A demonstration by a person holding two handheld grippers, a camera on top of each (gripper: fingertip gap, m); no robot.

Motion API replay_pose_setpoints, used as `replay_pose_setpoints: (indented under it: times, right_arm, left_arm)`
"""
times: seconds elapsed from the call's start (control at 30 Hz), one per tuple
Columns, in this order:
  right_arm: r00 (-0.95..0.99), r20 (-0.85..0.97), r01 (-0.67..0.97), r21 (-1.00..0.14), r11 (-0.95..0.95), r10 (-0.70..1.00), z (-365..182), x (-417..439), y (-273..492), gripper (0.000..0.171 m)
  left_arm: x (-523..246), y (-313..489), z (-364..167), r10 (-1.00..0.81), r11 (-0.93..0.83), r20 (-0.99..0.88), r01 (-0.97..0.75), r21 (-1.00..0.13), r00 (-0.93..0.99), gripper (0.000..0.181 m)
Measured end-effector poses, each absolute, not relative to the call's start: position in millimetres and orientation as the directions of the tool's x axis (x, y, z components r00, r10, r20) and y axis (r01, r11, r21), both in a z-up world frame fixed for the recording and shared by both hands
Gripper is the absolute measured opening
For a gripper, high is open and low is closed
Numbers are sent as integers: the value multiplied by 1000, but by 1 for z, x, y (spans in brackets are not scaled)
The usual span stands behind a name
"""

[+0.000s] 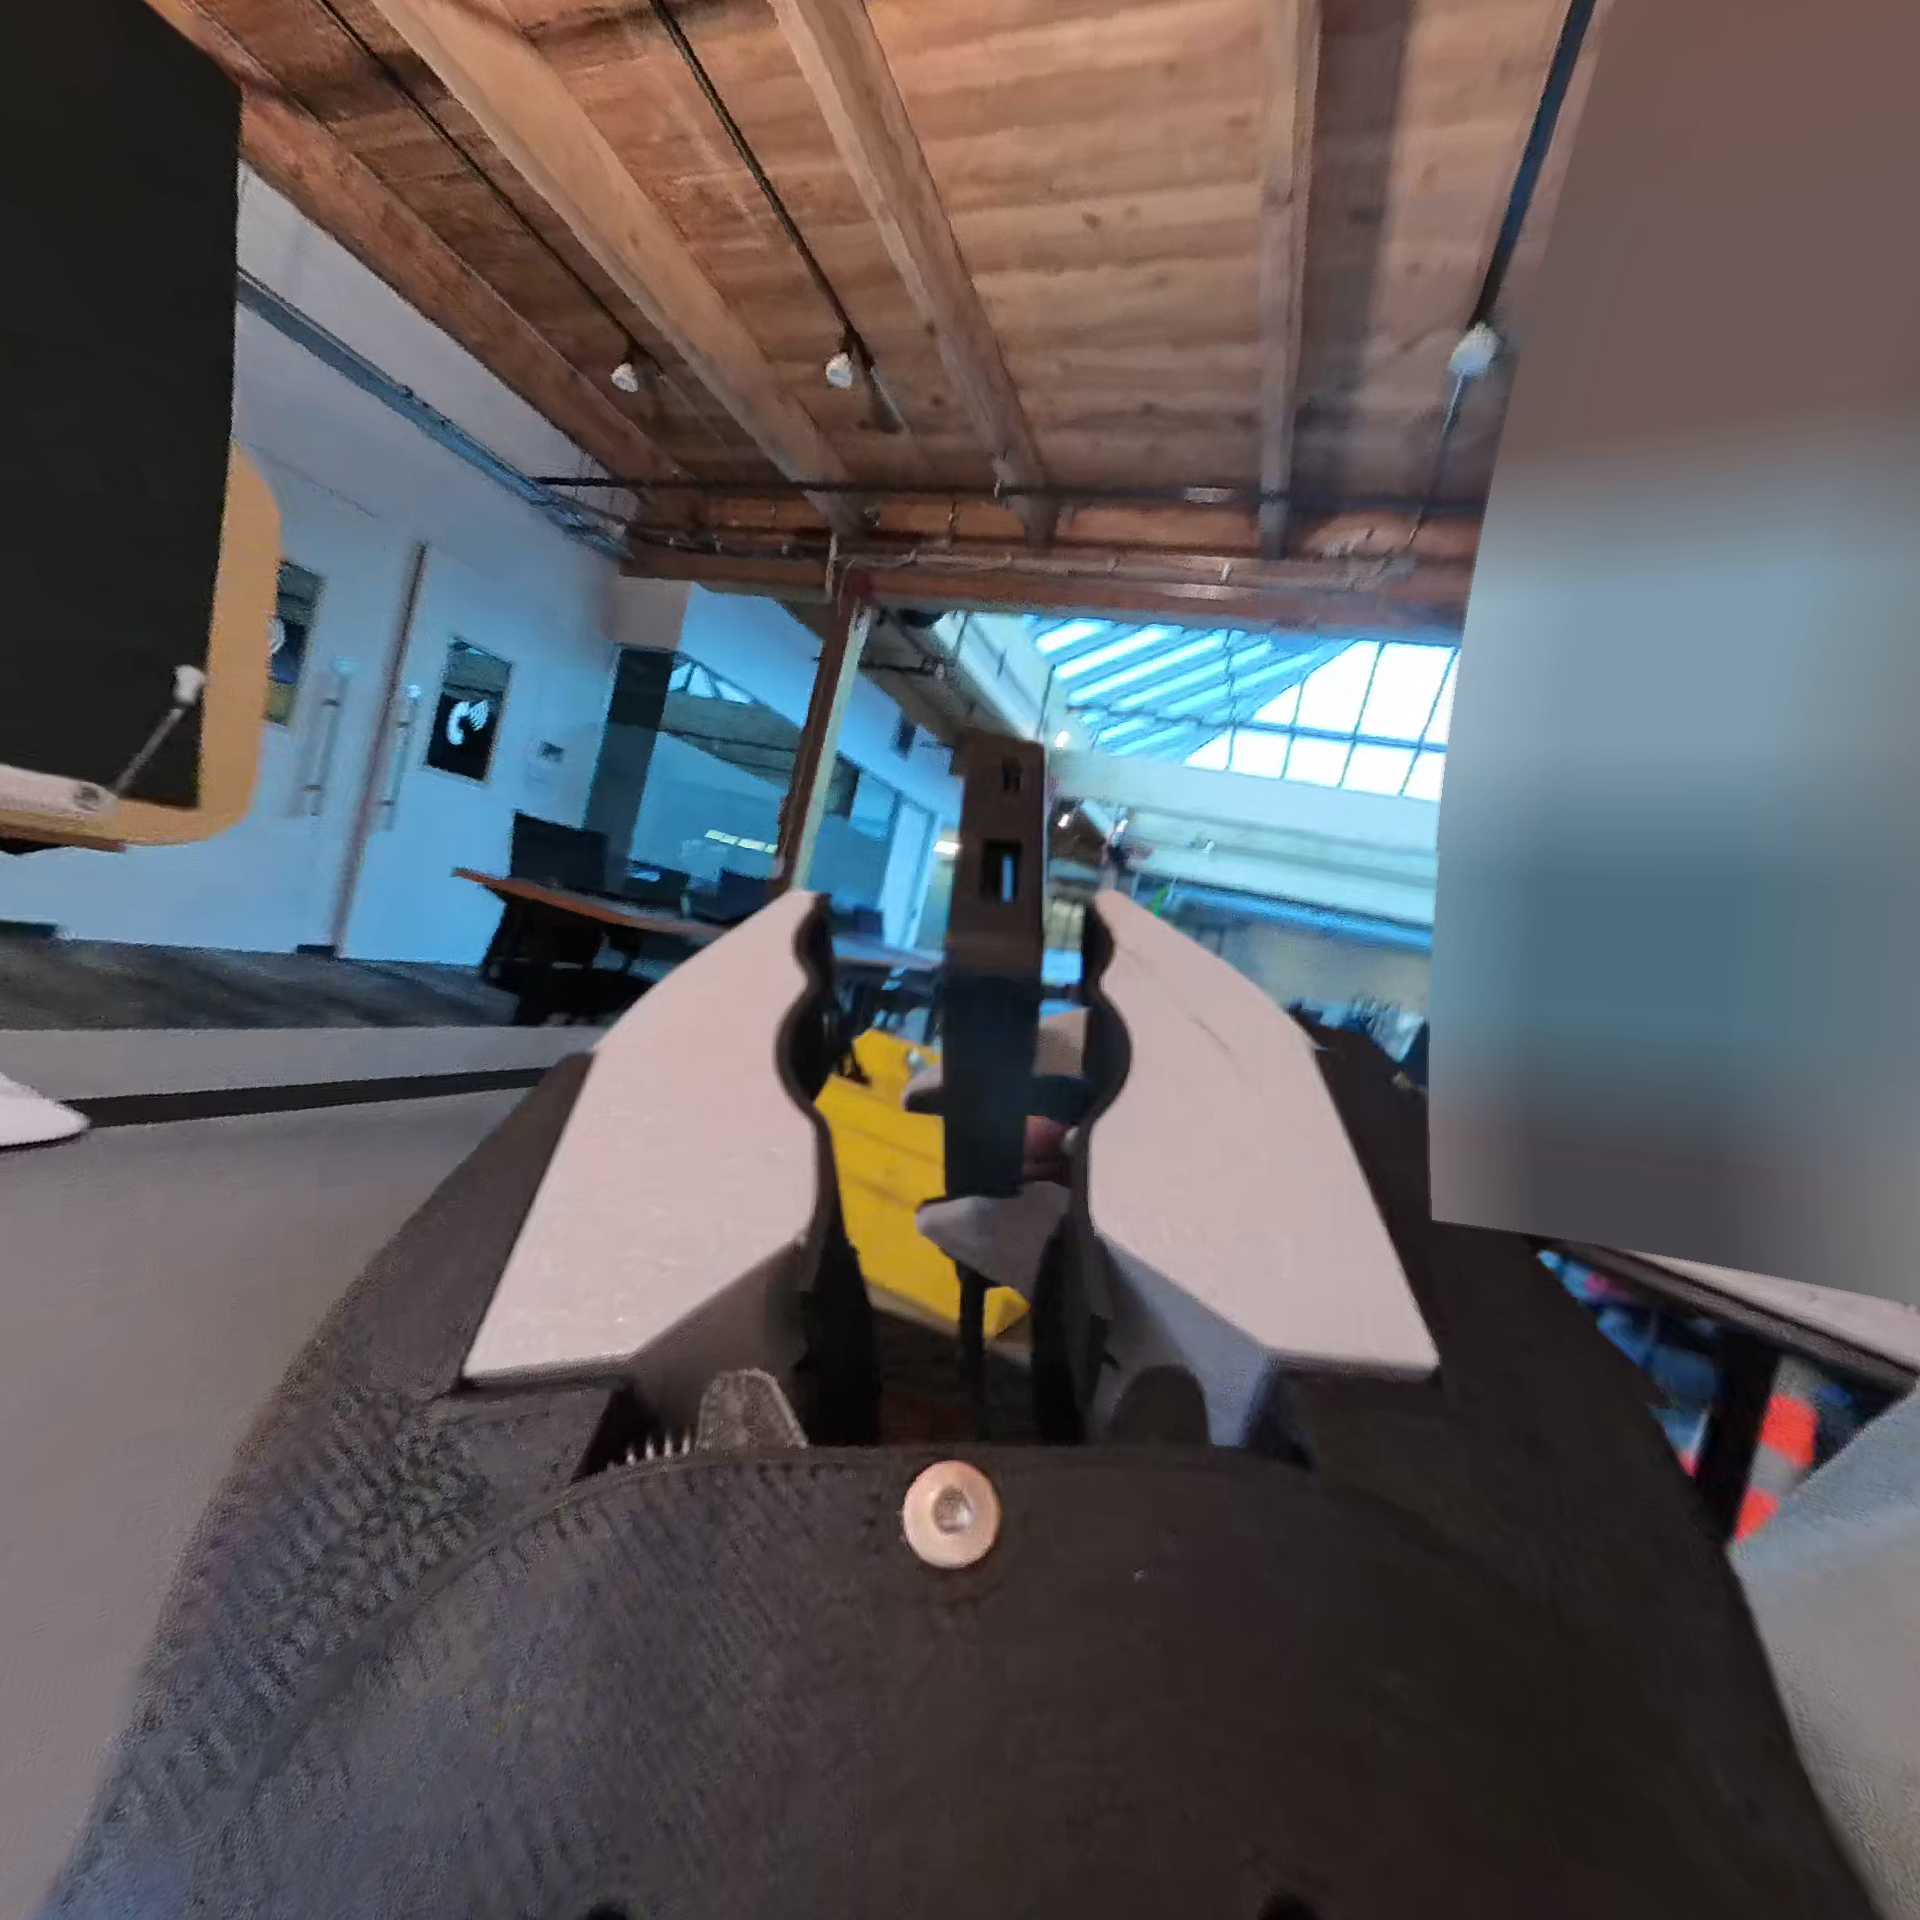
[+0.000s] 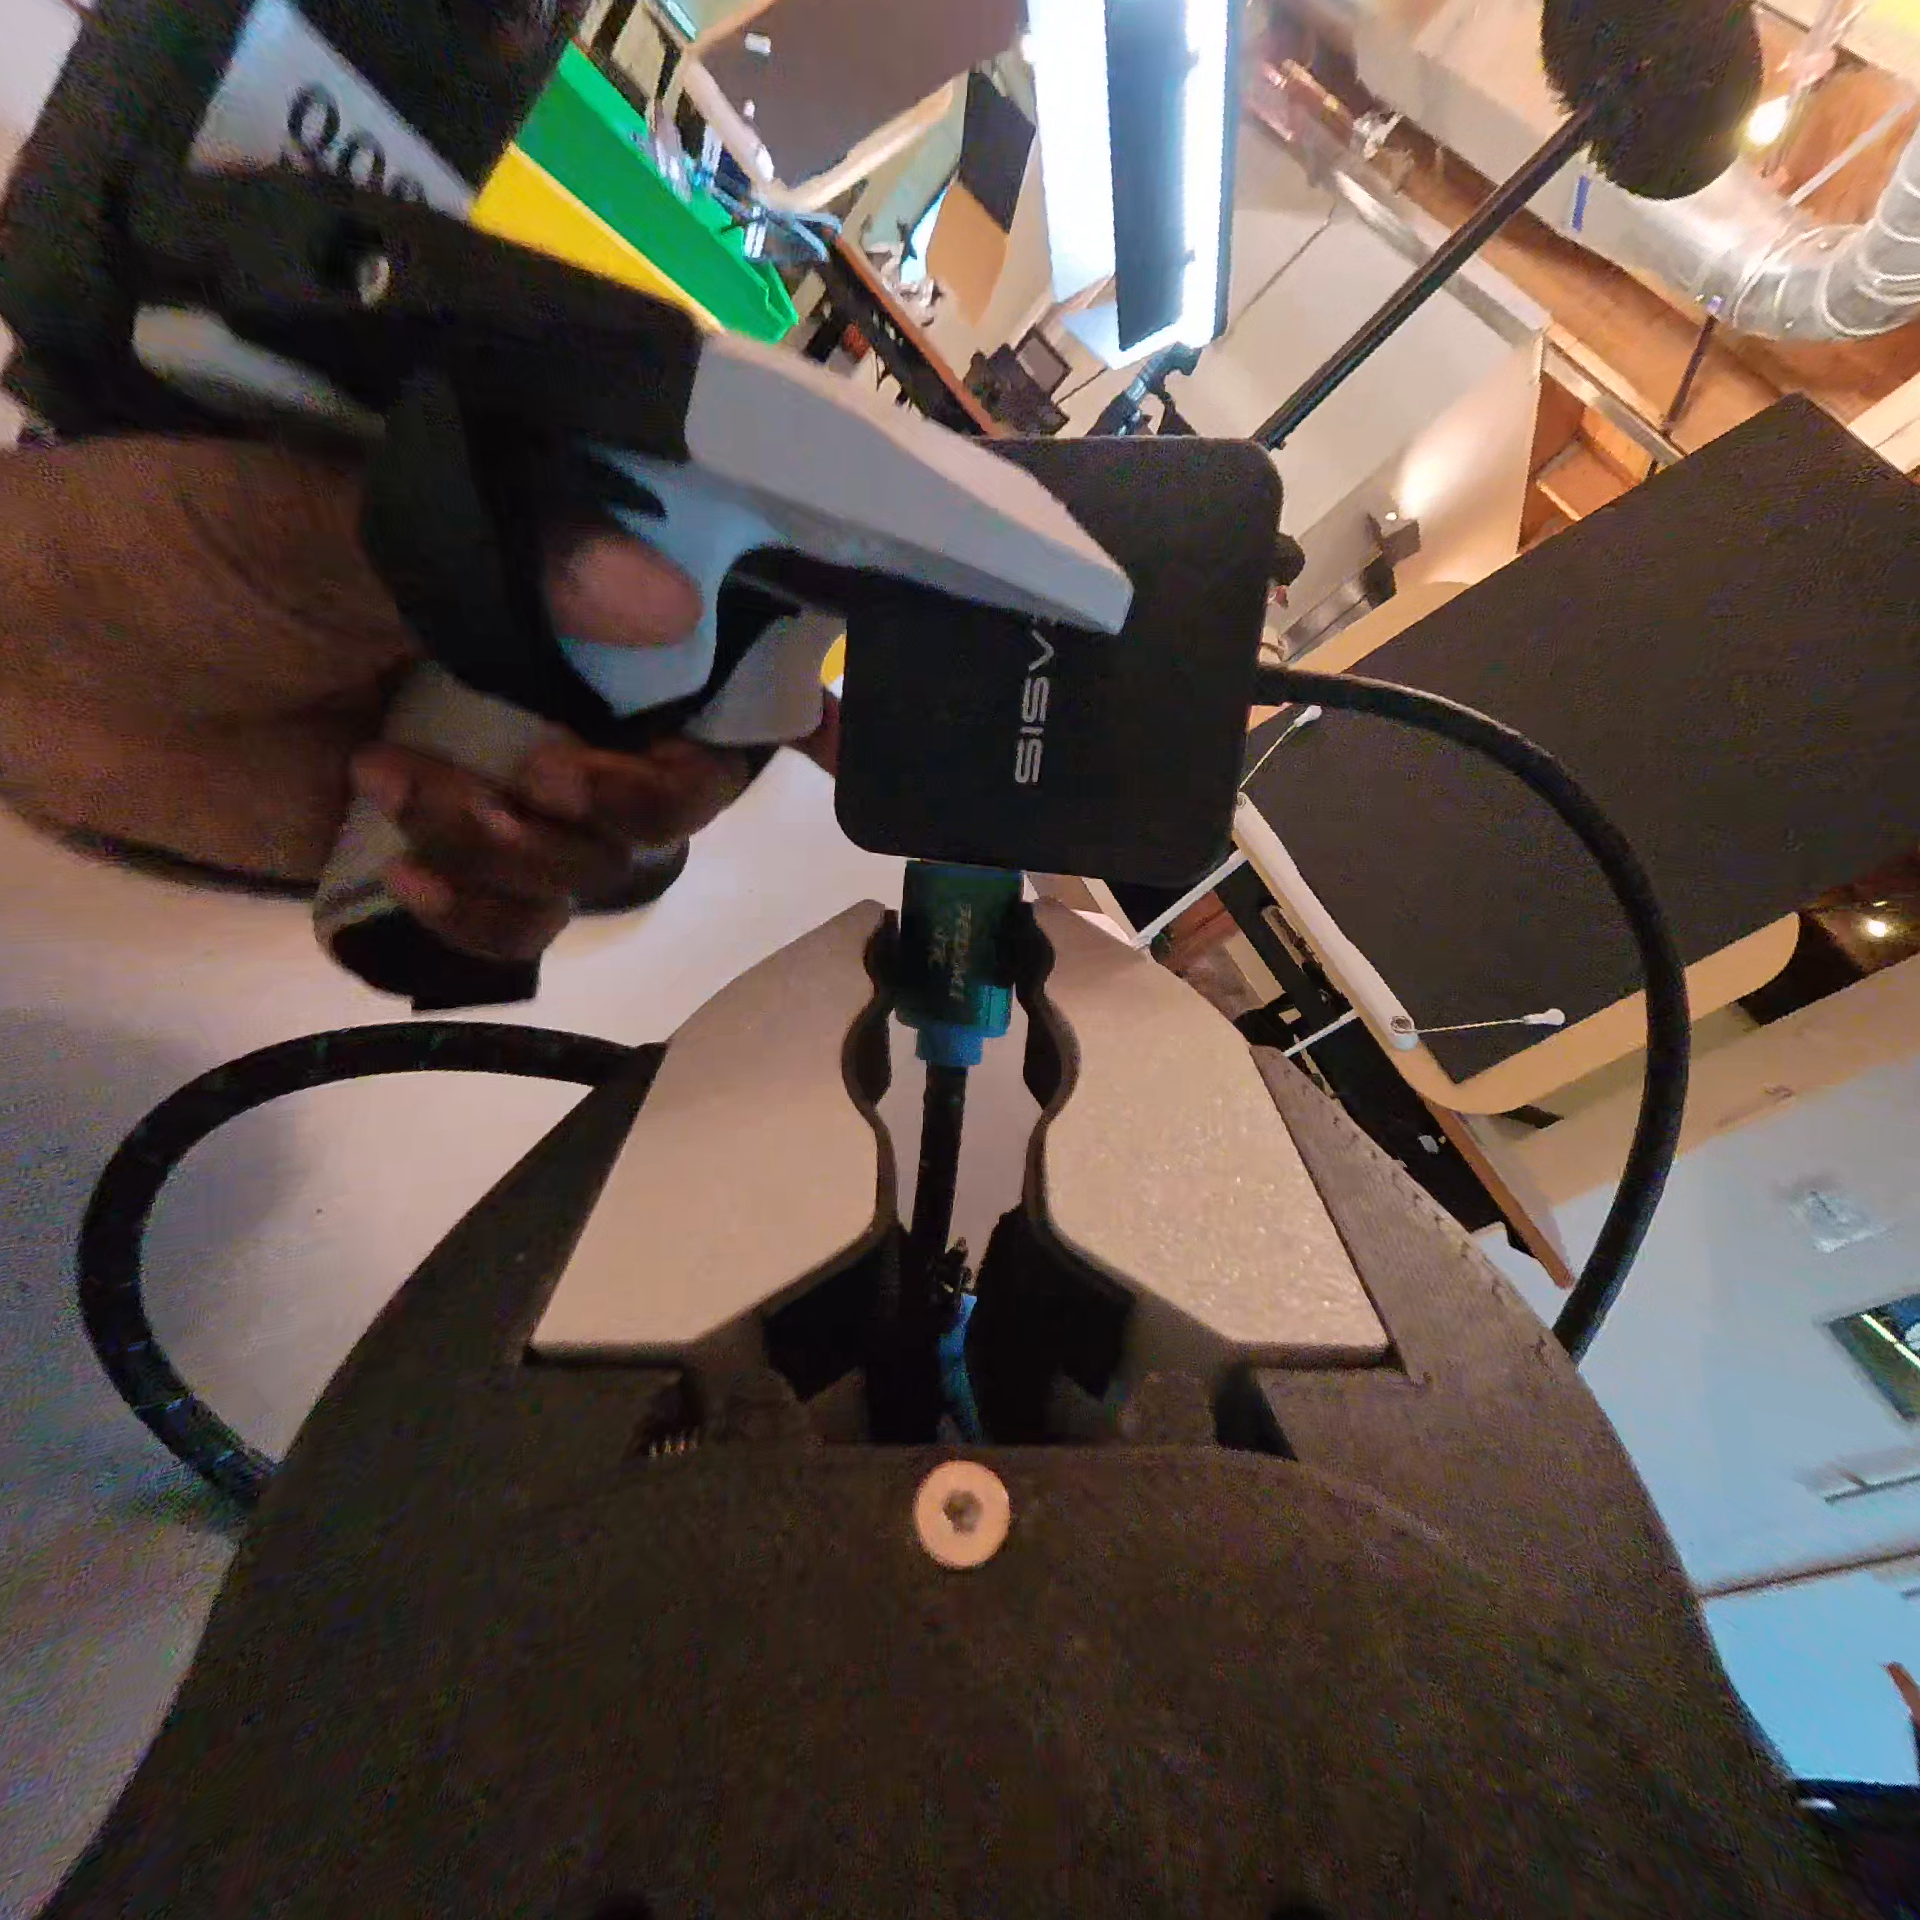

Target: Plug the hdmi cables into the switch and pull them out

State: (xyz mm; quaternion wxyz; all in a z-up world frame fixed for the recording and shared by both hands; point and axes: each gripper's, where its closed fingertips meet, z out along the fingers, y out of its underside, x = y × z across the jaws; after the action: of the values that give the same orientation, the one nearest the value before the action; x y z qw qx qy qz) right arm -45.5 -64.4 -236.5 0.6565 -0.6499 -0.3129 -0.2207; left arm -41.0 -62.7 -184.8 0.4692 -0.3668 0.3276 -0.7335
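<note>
- The switch (image 2: 1060, 665) was a flat black box with rounded corners and pale lettering on its face, held up in the air well off the grey table (image 1: 208, 1299); in the left wrist view it showed edge-on as a thin dark slab with small square ports.
- A teal-green HDMI plug (image 2: 951, 961) sat right under the switch, its tip meeting the switch's bottom edge. Couldn't tell how deep it was seated.
- The right gripper (image 2: 953, 951) was pinched narrow around that plug, with the black cable (image 2: 940, 1164) running back between its fingers.
- The left gripper (image 2: 1029, 592) clamped the switch from the side, a hand (image 2: 260, 665) squeezing its trigger.
- A second black cable (image 2: 1621, 883) looped off the switch's far side.
</note>
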Motion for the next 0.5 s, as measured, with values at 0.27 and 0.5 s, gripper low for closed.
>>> replay_pose_setpoints:
  times: [0.27, 0.5]
  right_arm:
    - [715, 686, 685, -726, 63, 132, -235, -57, -63, 22]
    - [673, 738, 736, -674, 65, 37, -224, -63, -60, 22]
  left_arm:
    - [-39, -72, -190, -933, -306, 199, 372, -876, -300, 14]
    - [-49, -71, -178, -982, -169, 113, 435, -884, -152, 13]
